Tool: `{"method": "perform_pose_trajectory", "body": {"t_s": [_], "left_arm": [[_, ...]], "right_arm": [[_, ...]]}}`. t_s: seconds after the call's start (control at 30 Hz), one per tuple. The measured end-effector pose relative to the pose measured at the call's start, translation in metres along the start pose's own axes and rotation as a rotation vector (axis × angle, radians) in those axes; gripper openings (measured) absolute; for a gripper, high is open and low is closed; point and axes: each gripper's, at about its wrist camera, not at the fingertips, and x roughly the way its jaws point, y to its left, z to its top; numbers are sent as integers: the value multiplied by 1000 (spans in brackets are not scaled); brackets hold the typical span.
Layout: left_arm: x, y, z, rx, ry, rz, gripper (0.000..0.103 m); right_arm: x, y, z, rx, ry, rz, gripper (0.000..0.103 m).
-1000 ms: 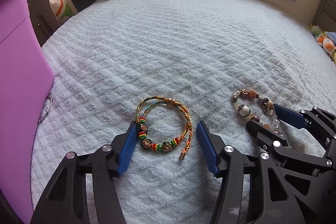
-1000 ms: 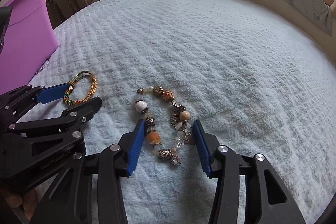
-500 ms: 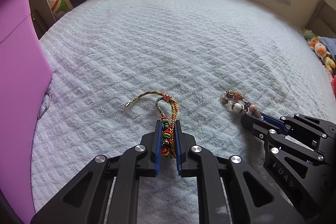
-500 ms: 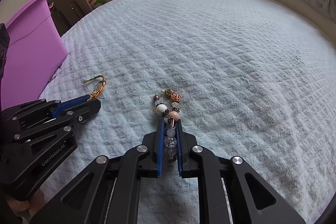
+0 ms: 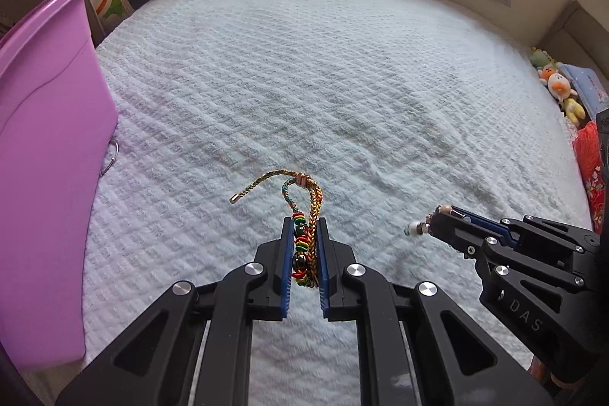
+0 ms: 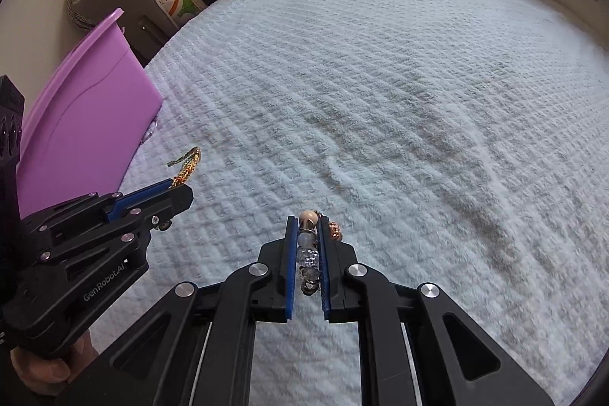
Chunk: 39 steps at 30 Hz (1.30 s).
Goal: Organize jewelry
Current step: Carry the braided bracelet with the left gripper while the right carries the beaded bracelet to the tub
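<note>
Along the left edge of the left wrist view stands a purple bin (image 5: pixel 45 177), its wall rising from the pale blue bedspread (image 5: pixel 304 82), with a small metal ring (image 5: pixel 110 160) lying at its foot. Toward the lower middle, the left claw (image 5: pixel 304 250) is clenched on a braided cord bracelet (image 5: pixel 304 215); the red, yellow and green beads sit between the blue pads, and the loop and loose end stick out past the tips, above the bedspread. At the lower right of that view the right claw (image 5: pixel 447 221) comes in from the side, with a few beads showing at its tips. In the right wrist view, the bin (image 6: pixel 87 136) fills the left, the left claw (image 6: pixel 177 185) sits below it at lower left, and in the lower middle the right claw (image 6: pixel 306 246) is clamped on a beaded bracelet (image 6: pixel 308 246), clear and tan beads pinched between its pads.
</note>
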Motion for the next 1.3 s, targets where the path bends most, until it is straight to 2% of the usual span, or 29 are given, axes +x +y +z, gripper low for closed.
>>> {"method": "perform_pose_trajectory", "body": {"t_s": [0.17, 0.43, 0.6, 0.73, 0.87, 1.0, 1.13, 1.3], "left_arm": [[-52, -5, -4, -29, 6, 7, 11], [-139, 3, -10, -146, 12, 52, 11], [-191, 24, -12, -244, 13, 86, 11], [-232, 51, -10, -295, -10, 121, 11], [-264, 84, -6, -318, -37, 159, 12], [-280, 130, -2, -329, -34, 187, 12], [-283, 177, 4, -309, -23, 185, 12], [-271, 235, 23, -234, 4, 168, 12]], "right_arm": [[-48, 10, -6, -18, 12, 27, 10], [-125, 21, -5, -55, 20, 71, 10], [-167, 47, 8, -133, 13, 111, 10], [-186, 78, 24, -181, 3, 152, 10], [-196, 120, 41, -209, -7, 202, 10], [-194, 168, 58, -210, -28, 254, 10], [-176, 215, 73, -169, -35, 270, 10], [-140, 274, 89, -125, -11, 255, 10]]}}
